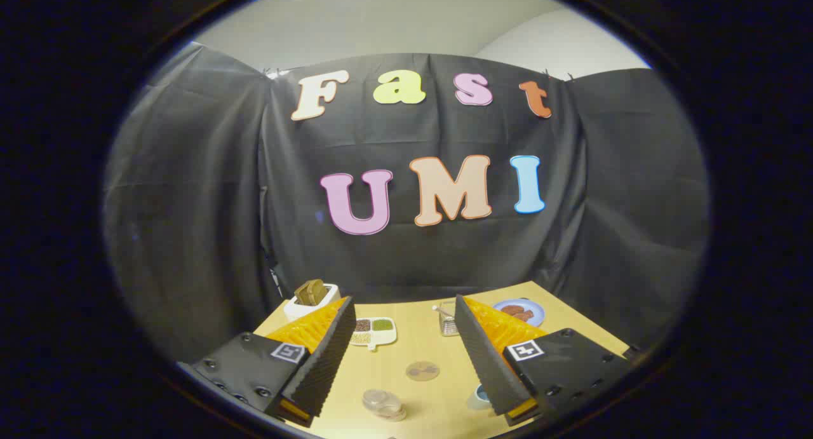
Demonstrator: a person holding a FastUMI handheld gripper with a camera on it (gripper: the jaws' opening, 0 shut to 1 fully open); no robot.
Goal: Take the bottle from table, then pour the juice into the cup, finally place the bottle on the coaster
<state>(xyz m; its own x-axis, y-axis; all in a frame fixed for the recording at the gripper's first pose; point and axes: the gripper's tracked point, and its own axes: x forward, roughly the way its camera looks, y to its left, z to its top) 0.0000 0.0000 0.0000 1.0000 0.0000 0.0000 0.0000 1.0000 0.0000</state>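
A pale wooden table [406, 356] stands before a black cloth wall, with a light ceiling above. The gripper [404, 312] is held above the near part of the table, its two fingers spread wide apart and grasping nothing. Beyond the tip of the left finger: a white box [303, 307] holding a brownish object. Between the fingertips, farther off: a small white dish [373, 330] with compartments of dark and green contents. Just beside the tip of the right finger: a small clear glass container [446, 318]. Beyond the right finger: a blue plate [522, 311] carrying brown pieces. Between the fingers, mid-table: a flat round coaster [422, 370], lying bare. Nearer, between the finger bases: a clear, rounded object [384, 403], probably the bottle seen from above, although distortion makes this uncertain. Beside the base of the right finger and partly hidden by it: a bluish-rimmed cup [480, 396].
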